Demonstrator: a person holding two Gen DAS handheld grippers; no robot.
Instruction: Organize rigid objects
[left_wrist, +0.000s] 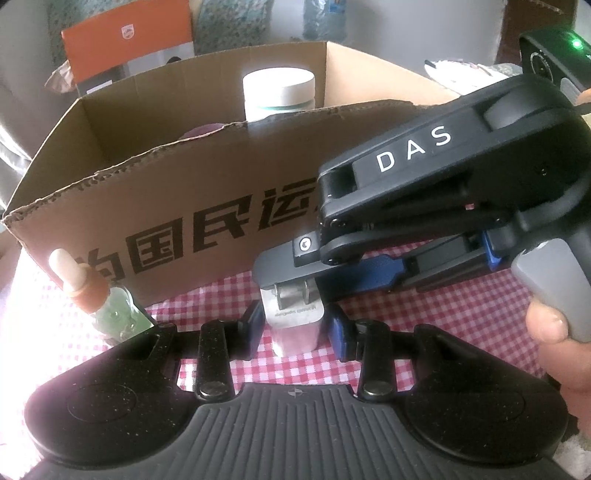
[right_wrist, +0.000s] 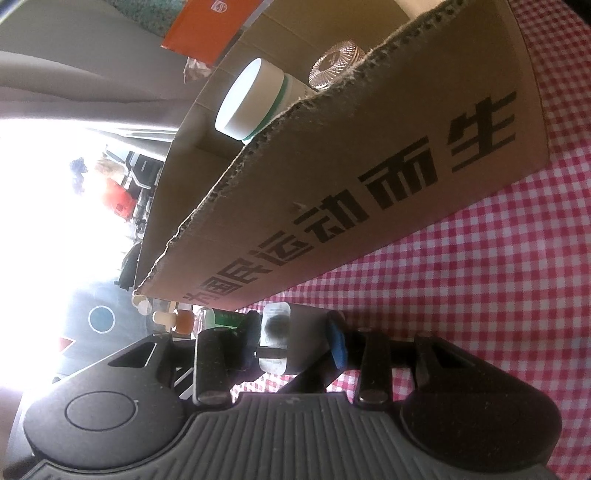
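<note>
A small silver metal lighter (left_wrist: 295, 326) stands upright on the red-checked cloth (left_wrist: 461, 306), just in front of the cardboard box (left_wrist: 207, 192). My left gripper (left_wrist: 295, 330) is shut on its body, one pad on each side. Its dark grey hinged lid (left_wrist: 279, 262) is flipped up. My right gripper (left_wrist: 299, 264) comes in from the right and holds that top part. In the right wrist view the lighter (right_wrist: 275, 339) sits sideways between the pads of the right gripper (right_wrist: 293, 341). A thumb (left_wrist: 546, 325) rests on the right gripper's handle.
The box (right_wrist: 369, 166) holds a white jar with a green band (left_wrist: 279, 92) (right_wrist: 255, 99) and a ribbed clear lid (right_wrist: 334, 62). A green dropper bottle with an orange collar (left_wrist: 107, 302) (right_wrist: 177, 319) stands at the box's left corner. An orange carton (left_wrist: 125, 40) leans behind.
</note>
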